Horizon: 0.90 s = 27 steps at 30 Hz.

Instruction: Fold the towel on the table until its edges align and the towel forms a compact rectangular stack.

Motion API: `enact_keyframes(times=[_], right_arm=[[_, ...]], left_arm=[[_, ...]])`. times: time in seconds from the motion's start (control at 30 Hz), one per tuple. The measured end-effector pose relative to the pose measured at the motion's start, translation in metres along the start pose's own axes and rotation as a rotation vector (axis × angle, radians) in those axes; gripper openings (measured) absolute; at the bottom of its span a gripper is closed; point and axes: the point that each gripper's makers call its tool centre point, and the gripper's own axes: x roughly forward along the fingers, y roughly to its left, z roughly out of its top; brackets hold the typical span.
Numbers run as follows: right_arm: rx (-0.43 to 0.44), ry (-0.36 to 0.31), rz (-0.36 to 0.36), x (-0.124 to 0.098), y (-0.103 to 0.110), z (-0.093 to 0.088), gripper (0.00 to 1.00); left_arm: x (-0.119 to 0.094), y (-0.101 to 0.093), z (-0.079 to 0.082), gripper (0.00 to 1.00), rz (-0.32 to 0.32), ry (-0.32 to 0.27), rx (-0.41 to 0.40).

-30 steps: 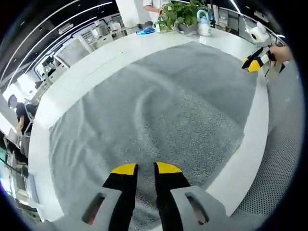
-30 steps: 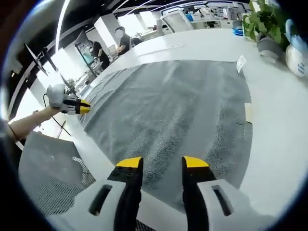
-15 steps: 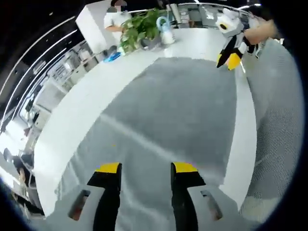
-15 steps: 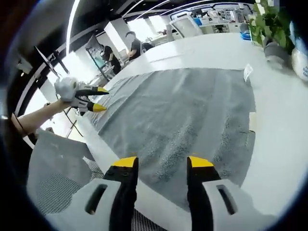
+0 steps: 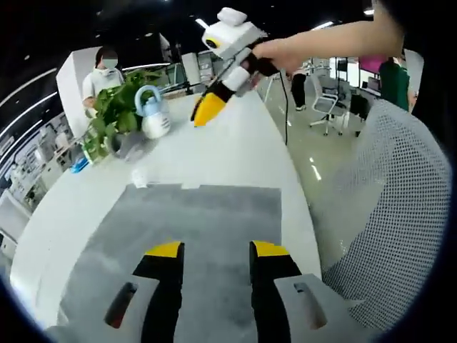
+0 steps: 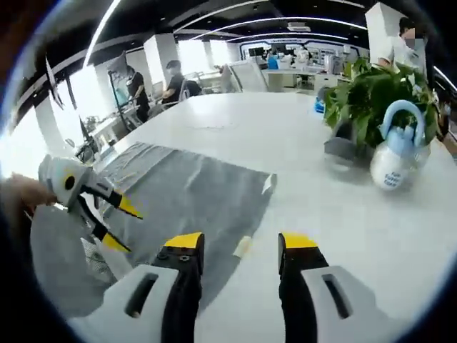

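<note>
The grey towel (image 5: 193,221) lies spread flat on the white table (image 5: 243,150); one corner and a white tag (image 5: 138,176) point toward the plant. My left gripper (image 5: 217,250) hovers open over the towel, nothing between its jaws. A hand holds my right gripper (image 5: 206,111) high over the far table. In the right gripper view the towel (image 6: 186,189) lies to the left, and my right gripper (image 6: 241,241) stands open over its near corner and the bare table. My left gripper (image 6: 123,226) is at the left edge there, its jaws apart.
A potted plant (image 5: 114,111) and a white spray bottle with a blue handle (image 5: 152,118) stand past the towel; both are at the right in the right gripper view (image 6: 371,93) (image 6: 396,164). A mesh chair (image 5: 385,214) is beside the table. A small beige piece (image 6: 243,246) lies by the towel's edge.
Both cameras have swung toward the plant end of the table. The right gripper now sits higher, above the table. The towel lies flat as before, and both grippers stay open.
</note>
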Motion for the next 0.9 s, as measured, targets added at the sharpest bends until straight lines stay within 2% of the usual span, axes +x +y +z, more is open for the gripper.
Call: enact_keyframes(times=[0.03,0.07,0.17,0.27,0.37,0.43,0.5,0.57,0.67,0.8,0.9], right_arm=[[-0.049,0.005,-0.018,-0.001,-0.010,0.005,0.41],[-0.063,0.018,-0.028,-0.001,-0.016,0.006,0.41],[-0.050,0.026,-0.030,0.002,-0.030,0.017,0.40],[-0.058,0.027,-0.031,0.007,-0.033,0.031,0.41],[-0.109,0.032,-0.038,0.015,-0.035,0.042,0.42],[-0.116,0.028,-0.040,0.020,-0.037,0.044,0.42],[-0.111,0.032,-0.036,0.025,-0.038,0.042,0.41],[-0.102,0.043,-0.037,0.032,-0.038,0.038,0.40],[-0.101,0.055,-0.035,0.037,-0.036,0.033,0.40],[-0.066,0.052,-0.028,0.049,-0.039,0.025,0.40],[-0.042,0.070,-0.012,0.060,-0.037,0.017,0.39]], left_arm=[[0.006,-0.009,0.001,0.38,-0.034,0.000,-0.007],[0.010,-0.013,0.000,0.38,-0.045,0.003,-0.007],[0.018,-0.020,-0.005,0.37,-0.056,0.021,0.004],[0.021,-0.026,-0.008,0.36,-0.064,0.027,-0.012],[0.025,-0.032,0.001,0.31,-0.080,-0.011,-0.044],[0.031,-0.037,0.007,0.30,-0.095,-0.024,-0.002],[0.039,-0.048,0.014,0.29,-0.149,-0.041,0.027],[0.046,-0.051,0.019,0.28,-0.157,-0.053,0.025],[0.059,-0.057,0.029,0.23,-0.185,-0.085,-0.031],[0.073,-0.062,0.026,0.21,-0.203,-0.072,-0.032],[0.078,-0.065,0.022,0.17,-0.222,-0.059,-0.069]])
